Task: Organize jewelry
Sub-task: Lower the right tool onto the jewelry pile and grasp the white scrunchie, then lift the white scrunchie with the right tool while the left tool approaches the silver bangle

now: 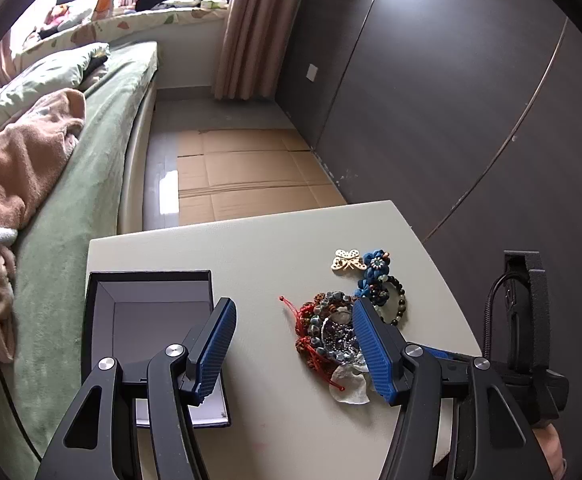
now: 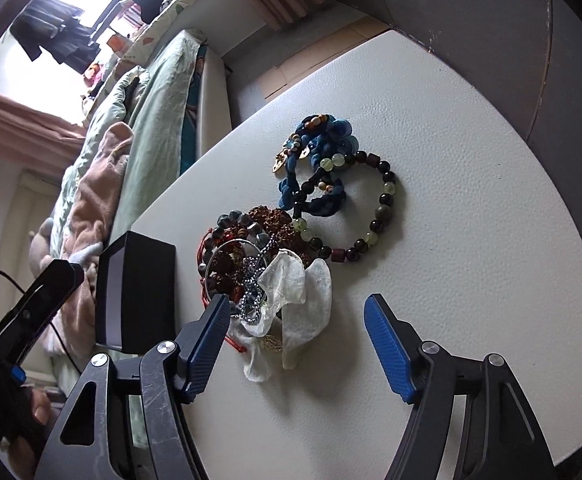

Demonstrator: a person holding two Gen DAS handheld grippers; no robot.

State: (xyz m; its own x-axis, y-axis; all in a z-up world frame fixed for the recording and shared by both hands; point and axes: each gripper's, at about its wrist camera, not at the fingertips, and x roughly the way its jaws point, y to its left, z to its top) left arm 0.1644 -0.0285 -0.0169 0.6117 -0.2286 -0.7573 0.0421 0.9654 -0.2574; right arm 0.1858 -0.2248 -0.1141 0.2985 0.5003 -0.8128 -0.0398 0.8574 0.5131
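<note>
Both tongs are seen spread wide with nothing held between the blue ribbed pads. On the left, the left tongs (image 1: 295,344) are hung low over the pale bench (image 1: 251,248), tilted down and forward, the left pad lying over the rim of the open black rectangular box with a pale lining (image 1: 147,312), the right pad over the near edge of the jewelry heap. That box is set at the bench's left edge, beside the green-covered bed (image 1: 91,152). Bare bench is left between the box and the heap.

Further right, the tangle of red-corded brown seed beads, grey beads and crumpled clear wrapping (image 2: 259,264) is found mid-bench. Just beyond it lie the blue fabric flower piece (image 2: 323,136) and the round bracelet of dark and pale green beads (image 2: 387,196), overlapping each other. A cream butterfly brooch (image 1: 346,259) is placed beside the flower piece.

The right tongs (image 2: 297,344) are angled down over the wrapping, the left pad at its edge, the right pad above bare bench. Open surface is left to the right, up to the curved bench edge.
</note>
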